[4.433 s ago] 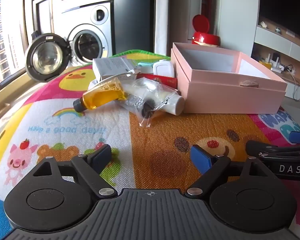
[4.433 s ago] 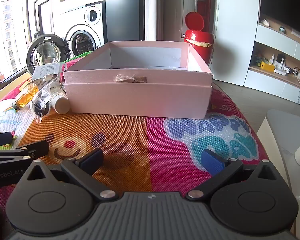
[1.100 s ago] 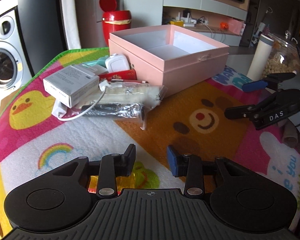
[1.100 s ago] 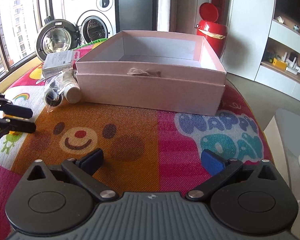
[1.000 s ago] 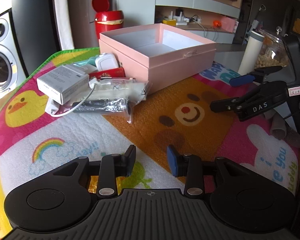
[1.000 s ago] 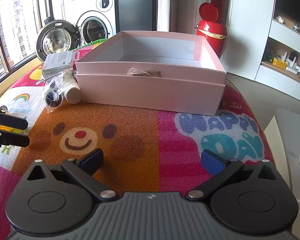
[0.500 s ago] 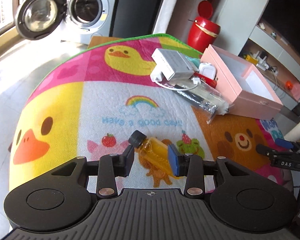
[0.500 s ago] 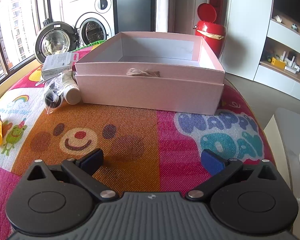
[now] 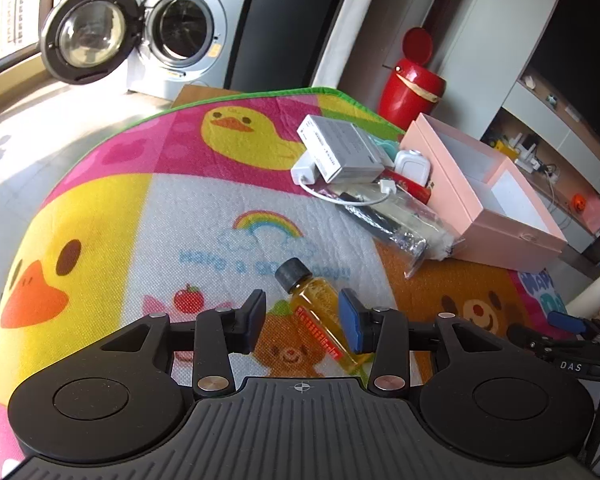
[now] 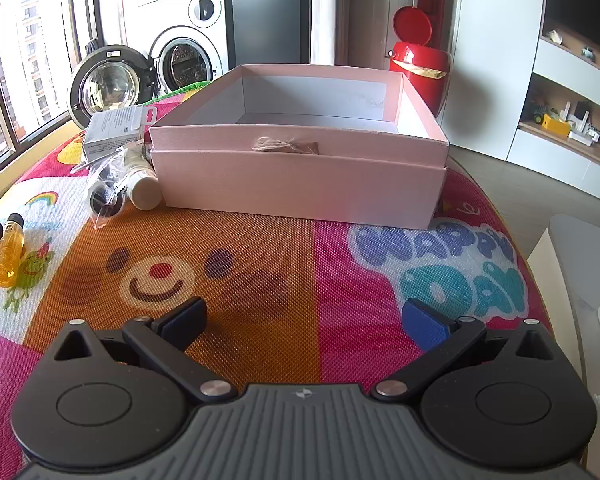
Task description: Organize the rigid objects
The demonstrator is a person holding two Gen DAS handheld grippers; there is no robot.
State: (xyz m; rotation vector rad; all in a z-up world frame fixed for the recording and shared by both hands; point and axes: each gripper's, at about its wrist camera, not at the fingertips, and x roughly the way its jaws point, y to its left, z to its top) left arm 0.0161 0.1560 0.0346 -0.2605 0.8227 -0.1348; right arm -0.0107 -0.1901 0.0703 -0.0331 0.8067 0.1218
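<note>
The left gripper (image 9: pixel 303 320) is partly open over the yellow bottle (image 9: pixel 314 312), which lies on the mat (image 9: pixel 204 216) that says "Have a good day!". The right gripper (image 10: pixel 304 316), marked "DAS", is wide open near "HAPPY DAY", facing the pink box (image 10: pixel 300 176).

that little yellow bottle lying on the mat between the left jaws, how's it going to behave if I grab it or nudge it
The yellow bottle looks rigid, so it should not flex in the left gripper. It is round and lies on its side on the mat, so a nudge may roll it. Its clear, glossy wall could be slippery. It seems full of liquid, so probably heavy for its size.
</note>
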